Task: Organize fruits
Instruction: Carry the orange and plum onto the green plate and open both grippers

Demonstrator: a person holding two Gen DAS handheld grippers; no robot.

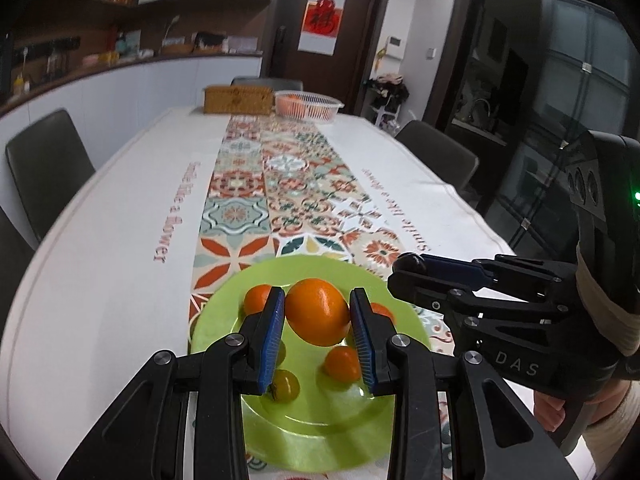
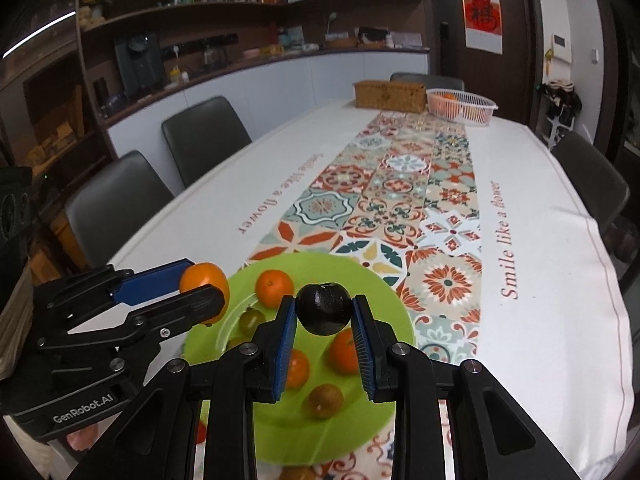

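Note:
My left gripper (image 1: 318, 316) is shut on a large orange (image 1: 318, 312) and holds it above a green plate (image 1: 320, 432). My right gripper (image 2: 324, 312) is shut on a dark plum (image 2: 324, 314) above the same plate (image 2: 360, 280). In the right wrist view the left gripper (image 2: 200, 284) shows at the left with its orange (image 2: 202, 276). In the left wrist view the right gripper (image 1: 412, 266) shows at the right. Small oranges (image 1: 342, 364) (image 2: 274, 288) and greenish fruits (image 1: 285, 386) (image 2: 251, 318) lie on the plate.
A white basket (image 1: 308, 105) (image 2: 460, 106) with oranges and a wicker box (image 1: 238, 99) (image 2: 390, 96) stand at the table's far end. A patterned runner (image 1: 288, 184) crosses the white cloth. Dark chairs (image 2: 204, 136) line both sides.

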